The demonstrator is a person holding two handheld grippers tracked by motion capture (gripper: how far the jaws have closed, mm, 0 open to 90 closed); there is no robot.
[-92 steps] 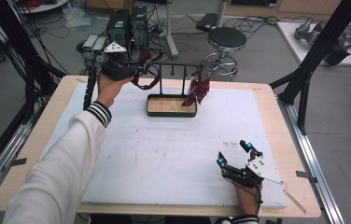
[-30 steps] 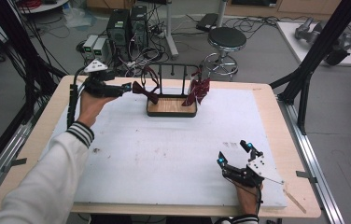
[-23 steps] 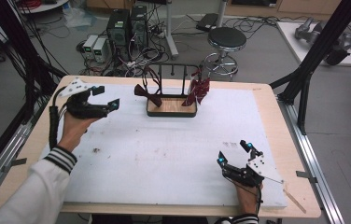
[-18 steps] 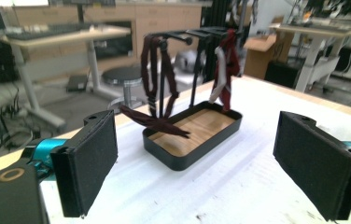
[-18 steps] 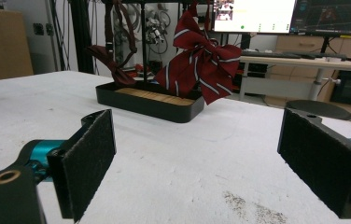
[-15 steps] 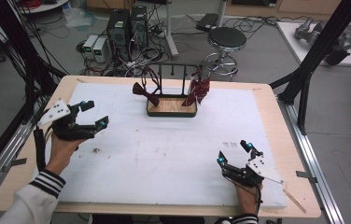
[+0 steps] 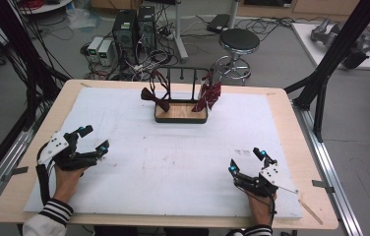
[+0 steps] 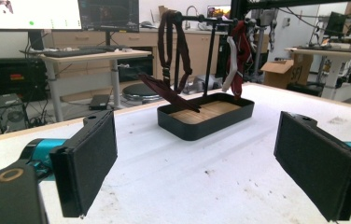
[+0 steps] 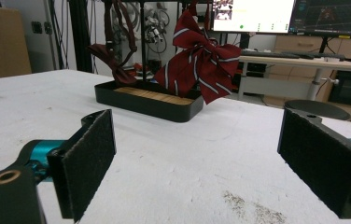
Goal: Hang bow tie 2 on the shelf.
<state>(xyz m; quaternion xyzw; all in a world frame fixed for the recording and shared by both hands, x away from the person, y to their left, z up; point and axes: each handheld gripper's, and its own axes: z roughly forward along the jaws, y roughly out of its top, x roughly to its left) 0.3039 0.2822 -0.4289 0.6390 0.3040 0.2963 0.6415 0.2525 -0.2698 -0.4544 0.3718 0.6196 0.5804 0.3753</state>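
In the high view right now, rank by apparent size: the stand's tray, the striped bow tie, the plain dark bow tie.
1. Tray, clearly largest.
2. Striped bow tie and plain dark bow tie look alike; not ranked.

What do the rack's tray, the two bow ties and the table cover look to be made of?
Tray: matte black wall, probably plastic or painted metal, with a wood-grain floor. Striped bow tie: woven fabric with soft folds and a slight sheen. Plain bow tie: dark red cloth. Table cover: white, grainy, scuffed, likely foam board.

The high view looks forward and down over the whole white foam-covered table (image 7: 173, 167). Each gripper view sits low near the tabletop, facing the black wood-floored rack tray (image 8: 206, 119) (image 9: 148, 103) (image 7: 180, 114) from opposite near corners.
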